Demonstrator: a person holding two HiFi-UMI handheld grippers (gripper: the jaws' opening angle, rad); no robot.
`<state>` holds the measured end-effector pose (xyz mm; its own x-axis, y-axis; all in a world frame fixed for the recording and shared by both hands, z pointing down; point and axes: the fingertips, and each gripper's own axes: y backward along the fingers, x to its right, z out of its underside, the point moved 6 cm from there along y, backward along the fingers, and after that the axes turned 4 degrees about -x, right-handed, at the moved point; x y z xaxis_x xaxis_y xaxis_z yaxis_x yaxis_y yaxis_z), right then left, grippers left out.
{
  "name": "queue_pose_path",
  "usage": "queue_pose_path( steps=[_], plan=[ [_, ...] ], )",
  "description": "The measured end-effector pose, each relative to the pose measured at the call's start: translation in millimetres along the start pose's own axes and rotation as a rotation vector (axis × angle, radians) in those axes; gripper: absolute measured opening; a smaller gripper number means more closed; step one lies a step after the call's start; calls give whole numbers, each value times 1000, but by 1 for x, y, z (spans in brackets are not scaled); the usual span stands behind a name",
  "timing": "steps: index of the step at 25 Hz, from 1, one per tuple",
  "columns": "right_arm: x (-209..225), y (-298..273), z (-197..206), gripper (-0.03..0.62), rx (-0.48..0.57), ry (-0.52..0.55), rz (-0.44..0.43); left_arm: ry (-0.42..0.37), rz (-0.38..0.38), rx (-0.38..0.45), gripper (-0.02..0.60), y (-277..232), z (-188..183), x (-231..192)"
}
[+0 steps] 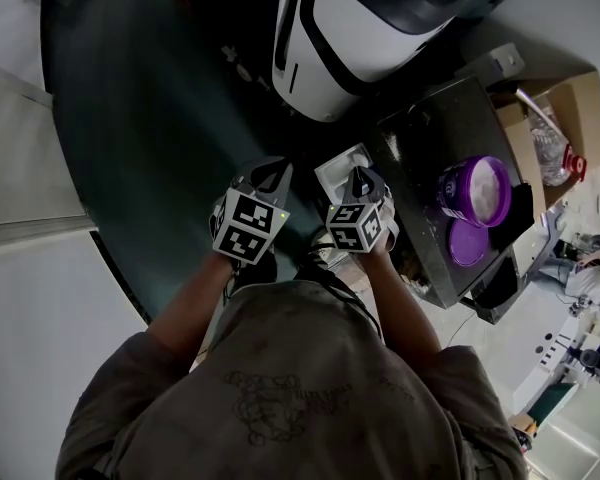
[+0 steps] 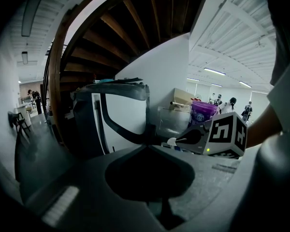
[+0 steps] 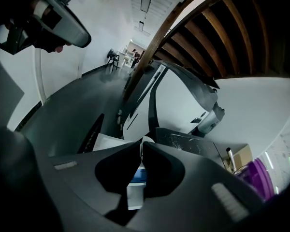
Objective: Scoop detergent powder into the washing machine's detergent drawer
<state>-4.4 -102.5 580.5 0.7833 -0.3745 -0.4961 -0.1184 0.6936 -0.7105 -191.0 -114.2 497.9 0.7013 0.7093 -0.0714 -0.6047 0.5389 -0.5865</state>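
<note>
No readable brand or text anywhere; the label on the purple tub [image 1: 477, 190] [image 2: 202, 112] is too small to read. Only print visible: black-and-white square markers on the gripper cubes.

Washing machine [image 1: 365, 23] [image 2: 121, 115] has a glossy white body with dark curved trim. Its detergent drawer [image 1: 338, 165] [image 3: 137, 177] is pulled out in front of the machine: white plastic, boxy, with a blue insert inside.

Right hand-held gripper [image 1: 358, 180] [image 3: 140, 146] is over the drawer, jaws pressed nearly together, pinching the thin handle of a small white scoop [image 2: 173, 141]. Cannot tell whether the scoop holds powder.

Left hand-held gripper [image 1: 273, 173] [image 2: 146, 148] sits in front of the machine, just left of the drawer, jaws pressed together on nothing.

Right of the machine's front is a dark speckled surface [image 1: 425, 138]. The round tub stands on it, open, with white detergent powder [image 1: 483, 188] inside and its flat purple lid [image 1: 467, 244] just beside. A brown cardboard box [image 1: 570, 103] lies further right of the machine.
</note>
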Motion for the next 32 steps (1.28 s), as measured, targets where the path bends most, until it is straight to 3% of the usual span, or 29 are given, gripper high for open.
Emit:
queue_pose_path(
  steps=[23, 32],
  plan=[
    [24, 32, -21, 37, 27, 27, 125, 4, 36, 43, 0, 11, -9, -5],
    [23, 39, -27, 35, 31, -31, 84, -3, 37, 57, 0, 18, -18, -9]
  ],
)
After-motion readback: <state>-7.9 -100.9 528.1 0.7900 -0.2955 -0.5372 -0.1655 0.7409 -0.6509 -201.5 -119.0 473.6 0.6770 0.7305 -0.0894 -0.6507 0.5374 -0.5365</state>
